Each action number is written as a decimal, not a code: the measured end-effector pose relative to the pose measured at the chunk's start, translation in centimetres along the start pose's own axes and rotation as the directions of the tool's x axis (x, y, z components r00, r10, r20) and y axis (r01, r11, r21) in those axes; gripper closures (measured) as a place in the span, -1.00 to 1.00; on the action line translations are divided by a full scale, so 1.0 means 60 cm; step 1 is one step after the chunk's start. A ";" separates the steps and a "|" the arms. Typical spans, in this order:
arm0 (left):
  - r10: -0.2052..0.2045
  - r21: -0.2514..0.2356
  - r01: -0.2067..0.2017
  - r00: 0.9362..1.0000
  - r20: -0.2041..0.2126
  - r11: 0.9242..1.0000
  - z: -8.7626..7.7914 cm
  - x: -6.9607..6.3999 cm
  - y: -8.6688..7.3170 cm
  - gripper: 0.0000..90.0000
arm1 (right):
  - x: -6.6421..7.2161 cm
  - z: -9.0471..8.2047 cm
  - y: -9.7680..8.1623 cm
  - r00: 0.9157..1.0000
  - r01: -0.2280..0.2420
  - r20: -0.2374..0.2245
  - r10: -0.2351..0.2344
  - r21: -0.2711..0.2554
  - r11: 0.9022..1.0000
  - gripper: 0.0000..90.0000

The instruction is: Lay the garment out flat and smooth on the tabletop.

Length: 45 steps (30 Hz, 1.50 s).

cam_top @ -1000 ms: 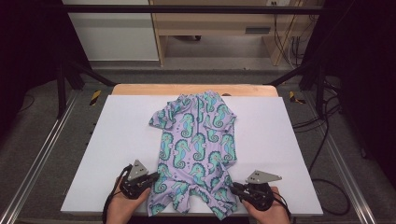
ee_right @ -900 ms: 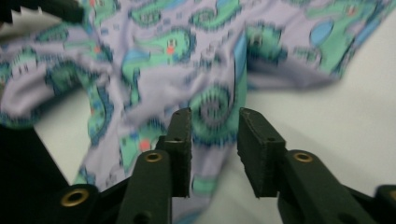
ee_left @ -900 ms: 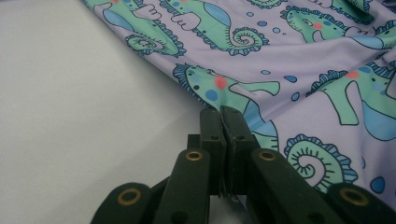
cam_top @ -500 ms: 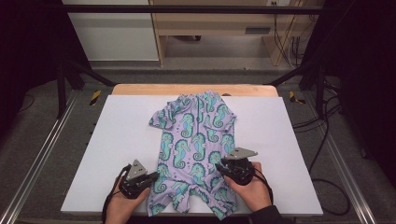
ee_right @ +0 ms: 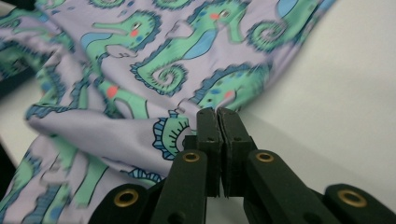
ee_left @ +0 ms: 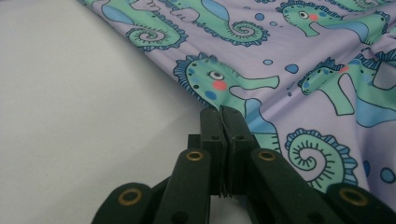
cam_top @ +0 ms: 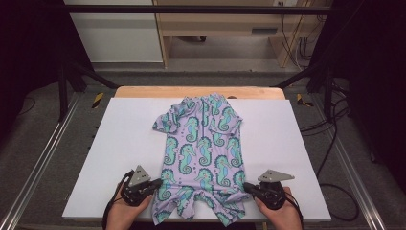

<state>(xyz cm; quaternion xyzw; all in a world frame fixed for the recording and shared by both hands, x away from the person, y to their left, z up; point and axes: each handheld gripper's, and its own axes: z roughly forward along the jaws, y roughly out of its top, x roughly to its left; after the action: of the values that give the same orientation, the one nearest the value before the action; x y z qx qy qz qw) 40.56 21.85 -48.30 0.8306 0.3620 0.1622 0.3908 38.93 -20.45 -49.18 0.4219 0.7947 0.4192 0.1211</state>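
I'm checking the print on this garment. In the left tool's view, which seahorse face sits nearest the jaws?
The seahorse face with the pink cheek just above the left tool; the other faces lie farther up and right.

The right claw (cam_top: 247, 188) has just closed on the romper's (cam_top: 203, 153) edge.

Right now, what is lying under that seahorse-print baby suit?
The seahorse-print baby suit lies flat on a white board, itself on a wooden tabletop showing at the far edge. Whether anything is tucked beneath the fabric cannot be seen.
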 end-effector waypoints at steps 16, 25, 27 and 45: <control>0.031 -0.135 -0.027 0.999 0.031 0.991 -0.025 -0.051 0.025 0.54 | 0.096 0.015 0.059 0.980 0.172 -0.085 -0.182 -0.109 0.979 0.42; 0.068 -0.120 -0.051 0.987 0.144 0.991 -0.002 -0.100 0.031 0.49 | 0.149 0.074 0.056 0.948 0.268 -0.180 -0.263 0.004 0.963 0.46; 0.077 -0.115 -0.059 0.984 0.161 0.992 0.000 -0.104 0.031 0.49 | 0.150 0.081 0.054 0.947 0.278 -0.178 -0.269 0.031 0.960 0.47; 0.016 -0.122 -0.005 0.996 0.088 0.993 -0.013 -0.061 0.019 0.51 | 0.181 0.073 0.055 0.911 0.323 -0.291 -0.291 0.068 0.944 0.98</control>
<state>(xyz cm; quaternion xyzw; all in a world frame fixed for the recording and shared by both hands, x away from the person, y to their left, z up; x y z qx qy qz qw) 38.19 19.12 -46.87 0.8137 0.3292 0.1489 0.4554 36.51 -8.62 -47.61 0.2351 0.8829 0.4035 0.0489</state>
